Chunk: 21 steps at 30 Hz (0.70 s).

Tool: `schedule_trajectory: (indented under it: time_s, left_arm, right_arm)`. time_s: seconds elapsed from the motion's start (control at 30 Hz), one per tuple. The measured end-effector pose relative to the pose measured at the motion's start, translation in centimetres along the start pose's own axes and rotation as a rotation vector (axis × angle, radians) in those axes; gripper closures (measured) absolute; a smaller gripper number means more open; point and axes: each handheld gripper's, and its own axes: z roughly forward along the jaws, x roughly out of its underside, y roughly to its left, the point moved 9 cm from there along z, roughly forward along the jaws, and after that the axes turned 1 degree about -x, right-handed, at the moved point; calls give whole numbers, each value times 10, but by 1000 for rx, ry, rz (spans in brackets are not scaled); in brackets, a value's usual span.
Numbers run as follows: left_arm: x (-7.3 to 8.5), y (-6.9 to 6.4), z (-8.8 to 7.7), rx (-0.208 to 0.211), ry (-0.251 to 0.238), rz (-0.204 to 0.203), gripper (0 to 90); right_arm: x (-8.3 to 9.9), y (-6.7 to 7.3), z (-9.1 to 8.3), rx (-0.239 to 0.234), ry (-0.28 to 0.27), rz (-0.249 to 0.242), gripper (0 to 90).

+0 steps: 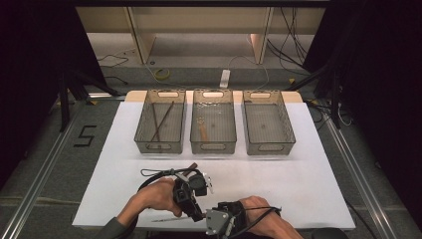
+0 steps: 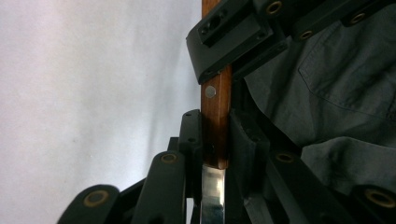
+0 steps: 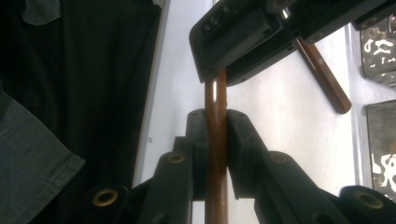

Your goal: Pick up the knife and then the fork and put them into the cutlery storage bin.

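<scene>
A knife with a brown wooden handle and a shiny steel blade is held between both grippers near the table's front edge. My left gripper is shut on it where handle meets blade. My right gripper is shut on the rounded handle, facing the left one. In the high view the left gripper and right gripper meet, and the thin blade sticks out to the left. A second brown-handled utensil lies on the white sheet behind them.
Three mesh baskets stand in a row at the back: the left basket holds long dark utensils, the middle basket a wooden-handled piece, the right basket looks bare. A white sheet covers the table. The person's grey sleeve is close.
</scene>
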Motion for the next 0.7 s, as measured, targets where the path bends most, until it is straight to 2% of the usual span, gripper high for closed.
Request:
schedule_trajectory:
  time_s: [0.1,0.2,0.27,0.3,0.37,0.43,0.5,0.53,0.57,0.7]
  left_arm:
    - [-1,2,-2,-1,-19,-3,736]
    - [1,4,-6,-7,-25,-9,683]
    - [2,6,-10,-26,-45,-21,649]
    - [2,6,-11,-33,-56,-31,633]
    - [4,11,-16,-67,-66,-49,528]
    - [3,14,-20,-91,-101,-84,471]
    - [2,20,-26,-136,-136,-92,380]
    - [0,22,-29,-151,-166,-107,354]
    - [-1,23,-31,-154,-188,-118,343]
    - [-2,32,-44,-225,-262,-157,257]
  right_arm:
    - [2,-1,0,-9,-8,10,814]
    - [5,-3,-2,-2,15,29,816]
    - [7,-3,-2,-4,16,39,817]
    - [7,-5,-2,10,7,43,817]
    - [9,-6,-3,7,8,50,817]
    - [11,-9,-4,18,12,60,817]
    - [15,-12,-5,33,14,82,817]
    - [18,-13,-5,30,21,93,817]
    - [21,-16,-6,48,26,95,817]
    - [34,-25,-5,62,37,135,817]
